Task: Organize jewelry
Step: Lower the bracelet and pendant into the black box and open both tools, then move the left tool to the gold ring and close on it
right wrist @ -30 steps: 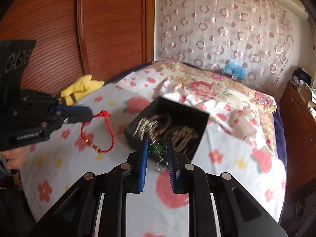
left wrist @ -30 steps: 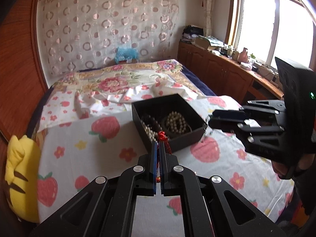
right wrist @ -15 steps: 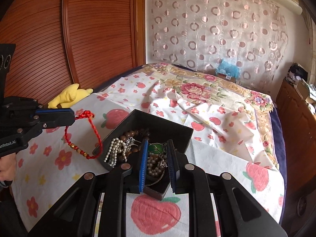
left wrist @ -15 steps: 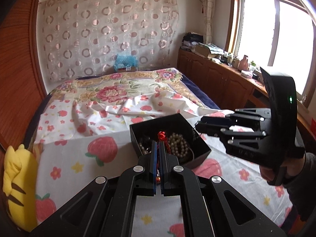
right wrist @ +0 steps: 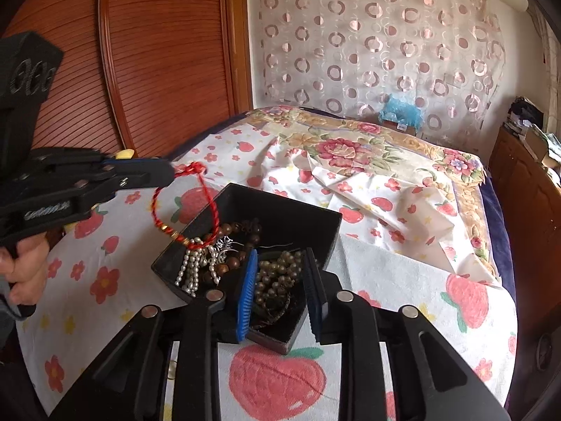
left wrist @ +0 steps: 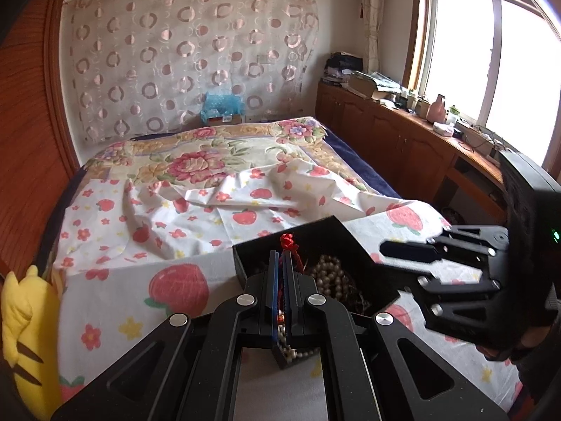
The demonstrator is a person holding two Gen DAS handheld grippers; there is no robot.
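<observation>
Pinching red cord [right wrist: 186, 207] in our left tongs [right wrist: 171, 174], its loop hanging over box [right wrist: 280, 210] | right tongs [right wrist: 280, 293] are standing wide over box, holding nothing | beads [right wrist: 277, 277] lying between right fingers | box sitting on bedsheet [right wrist: 385, 280]

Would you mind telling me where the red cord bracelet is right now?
In the right wrist view, the red cord bracelet hangs at left from the shut left gripper, its lower end dangling over the black jewelry box's left side.
</observation>
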